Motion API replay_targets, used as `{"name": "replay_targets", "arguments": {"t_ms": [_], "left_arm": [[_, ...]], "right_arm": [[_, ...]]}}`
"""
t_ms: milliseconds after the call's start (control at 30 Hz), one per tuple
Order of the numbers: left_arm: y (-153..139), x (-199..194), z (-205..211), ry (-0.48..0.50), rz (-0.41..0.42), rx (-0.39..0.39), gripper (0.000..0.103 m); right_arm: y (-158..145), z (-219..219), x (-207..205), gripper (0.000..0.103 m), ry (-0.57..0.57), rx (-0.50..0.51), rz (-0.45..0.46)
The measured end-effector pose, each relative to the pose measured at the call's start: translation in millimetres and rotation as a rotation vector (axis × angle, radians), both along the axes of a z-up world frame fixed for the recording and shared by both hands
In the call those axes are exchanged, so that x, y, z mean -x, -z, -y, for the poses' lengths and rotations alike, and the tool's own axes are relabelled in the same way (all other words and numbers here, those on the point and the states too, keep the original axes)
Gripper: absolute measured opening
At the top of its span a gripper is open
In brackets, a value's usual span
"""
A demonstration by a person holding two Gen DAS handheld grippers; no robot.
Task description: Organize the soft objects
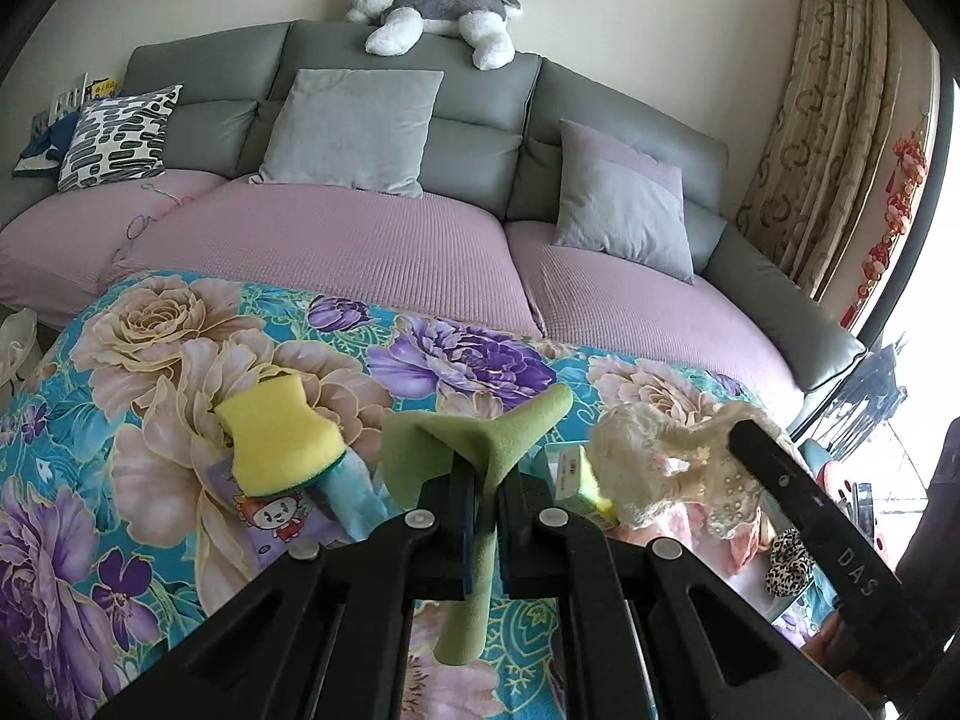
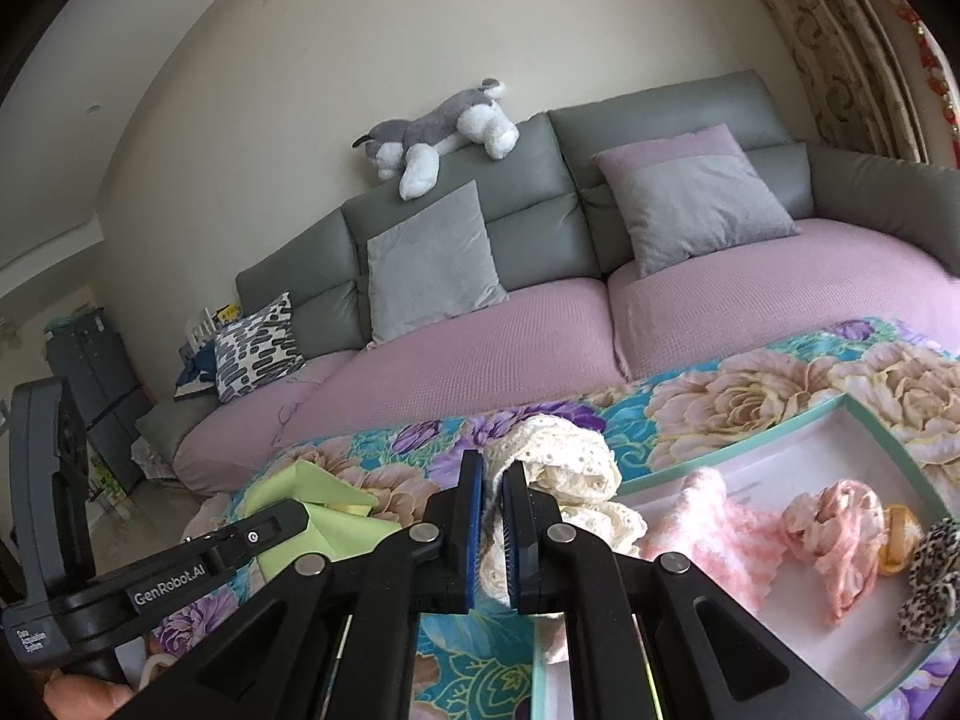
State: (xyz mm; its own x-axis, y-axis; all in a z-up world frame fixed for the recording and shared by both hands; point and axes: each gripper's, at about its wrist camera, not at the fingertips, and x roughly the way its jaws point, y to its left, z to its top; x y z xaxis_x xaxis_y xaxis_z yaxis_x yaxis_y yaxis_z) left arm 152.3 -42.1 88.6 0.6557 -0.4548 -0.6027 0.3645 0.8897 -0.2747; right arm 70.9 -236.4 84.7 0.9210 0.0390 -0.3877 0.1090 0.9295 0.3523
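Note:
My left gripper (image 1: 487, 486) is shut on a folded green cloth (image 1: 480, 438), lifted above the floral table cover (image 1: 150, 372); the cloth hangs down between the jaws. A yellow sponge (image 1: 273, 438) lies on the cover to its left. My right gripper (image 2: 493, 480) is shut on a cream lace fabric (image 2: 558, 456), which bunches beyond the fingertips; the same lace (image 1: 654, 468) shows at the right of the left wrist view. The left gripper's body (image 2: 180, 570) and the green cloth (image 2: 306, 510) appear at lower left in the right wrist view.
An open teal-rimmed box (image 2: 888, 438) at the right holds a pink knit piece (image 2: 714, 534), a pink scrunchie (image 2: 840, 528) and a leopard-print scrunchie (image 2: 933, 576). Behind the table stands a grey sofa (image 1: 480, 144) with pink seat covers, cushions and a plush dog (image 1: 432, 6). Curtains (image 1: 840, 120) hang right.

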Motion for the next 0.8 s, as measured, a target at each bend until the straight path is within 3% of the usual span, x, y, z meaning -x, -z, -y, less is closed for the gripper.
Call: {"name": "replay_targets", "arguments": {"t_ms": [533,800], "left_arm": [[-8,30,95,0.22,0.091,0.039,0.006],[-5,46,143,0.327,0.145,0.059,0.006]], "right_arm": [[-10,97,64,0.007,0.34,0.022,0.021],[-8,136,92,0.007,0.438,-0.016,0.025]]}}
